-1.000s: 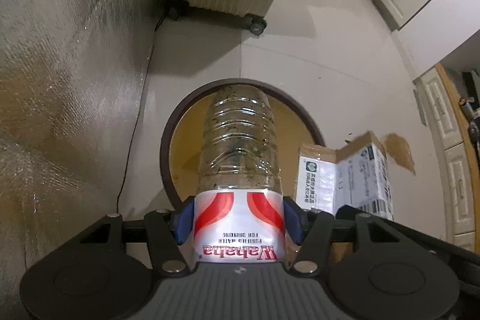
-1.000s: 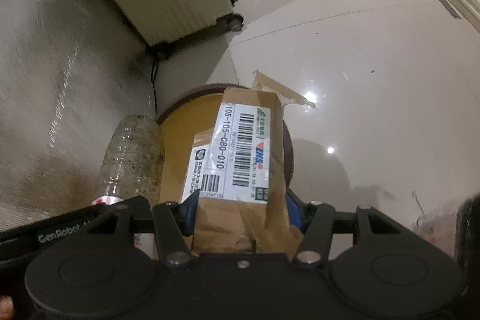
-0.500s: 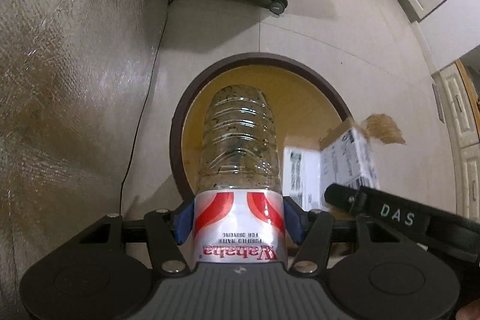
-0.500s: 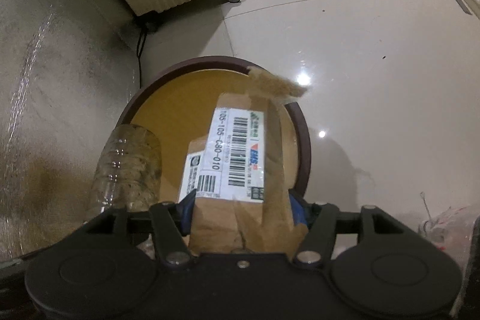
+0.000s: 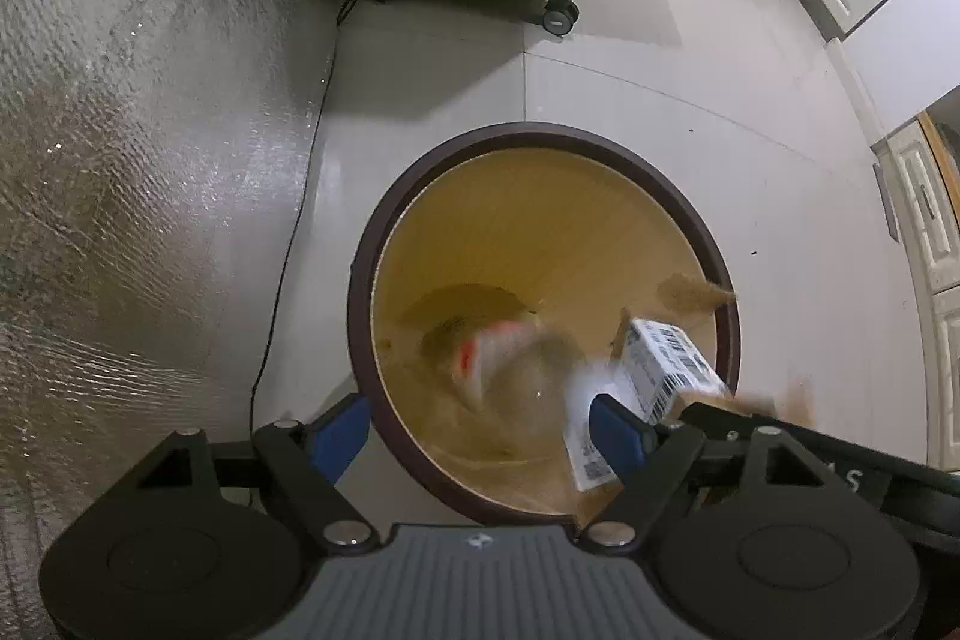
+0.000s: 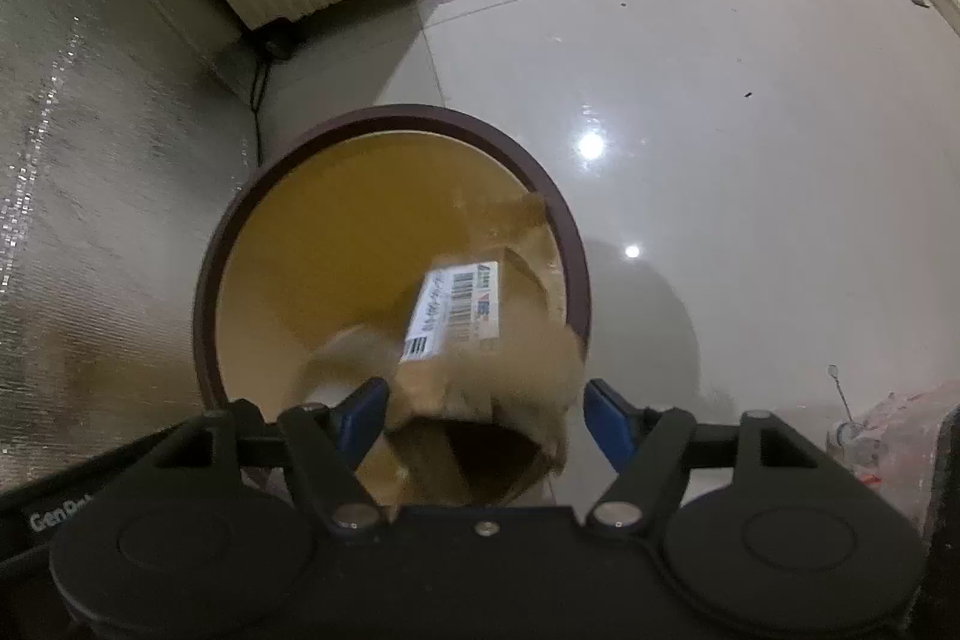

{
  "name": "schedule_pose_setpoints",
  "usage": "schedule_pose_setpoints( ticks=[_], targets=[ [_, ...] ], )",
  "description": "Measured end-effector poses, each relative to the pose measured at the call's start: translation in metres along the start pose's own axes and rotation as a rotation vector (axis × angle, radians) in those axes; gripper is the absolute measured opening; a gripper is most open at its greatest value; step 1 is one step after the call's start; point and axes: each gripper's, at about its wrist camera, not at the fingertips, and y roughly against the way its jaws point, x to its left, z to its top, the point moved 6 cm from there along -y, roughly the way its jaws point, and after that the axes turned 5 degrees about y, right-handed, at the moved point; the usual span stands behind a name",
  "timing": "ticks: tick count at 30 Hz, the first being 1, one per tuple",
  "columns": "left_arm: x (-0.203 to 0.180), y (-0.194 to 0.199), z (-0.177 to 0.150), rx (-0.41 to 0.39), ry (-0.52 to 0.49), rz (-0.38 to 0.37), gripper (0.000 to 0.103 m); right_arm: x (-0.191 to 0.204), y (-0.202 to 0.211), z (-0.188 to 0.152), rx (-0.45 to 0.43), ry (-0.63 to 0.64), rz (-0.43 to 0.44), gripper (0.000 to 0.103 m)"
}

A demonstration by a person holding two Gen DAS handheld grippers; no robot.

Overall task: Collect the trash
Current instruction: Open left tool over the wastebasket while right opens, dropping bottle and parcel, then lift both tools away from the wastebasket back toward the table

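Bin (image 5: 360, 280) holds blurred bottle (image 5: 492, 352), cardboard box (image 6: 462, 310); both hand-held grippers, left (image 5: 480, 436), right (image 6: 486, 418), opening, empty.

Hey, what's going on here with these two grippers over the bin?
A person is dropping trash into a round bin on the floor. The left gripper is opening and its plastic bottle is blurred, falling inside the bin. The right gripper is opening too, and the cardboard box with a shipping label is slipping from between its fingers into the bin. Neither is gripped now.
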Motion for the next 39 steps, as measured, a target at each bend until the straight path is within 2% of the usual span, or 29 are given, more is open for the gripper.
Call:
schedule_pose_setpoints(
  ticks=[12, 18, 21, 24, 26, 29, 39],
  targets=[
    [0.007, 0.016, -0.001, -0.002, -0.030, 0.029, 0.084, 0.001, 0.016, 0.002, -0.016, 0.030, -0.007, 0.077],
    [0.010, 0.026, -0.002, -0.008, -0.055, 0.055, 0.091, 0.002, 0.020, -0.001, -0.017, 0.073, -0.018, 0.079],
    [0.012, 0.033, -0.003, -0.018, -0.069, 0.072, 0.098, 0.001, 0.025, -0.002, -0.026, 0.082, -0.019, 0.081],
    [0.014, 0.039, -0.003, -0.018, -0.080, 0.081, 0.100, -0.005, 0.036, -0.001, -0.067, 0.069, -0.036, 0.086],
    [0.015, 0.043, -0.003, -0.021, -0.085, 0.088, 0.102, -0.007, 0.042, -0.001, -0.076, 0.059, -0.027, 0.096],
    [0.016, 0.051, -0.005, -0.031, -0.104, 0.099, 0.103, -0.011, 0.050, -0.004, -0.089, 0.063, -0.042, 0.102],
    [0.026, 0.083, -0.014, -0.047, -0.093, 0.131, 0.103, -0.013, 0.081, -0.009, -0.116, 0.117, -0.096, 0.103]
  ],
)
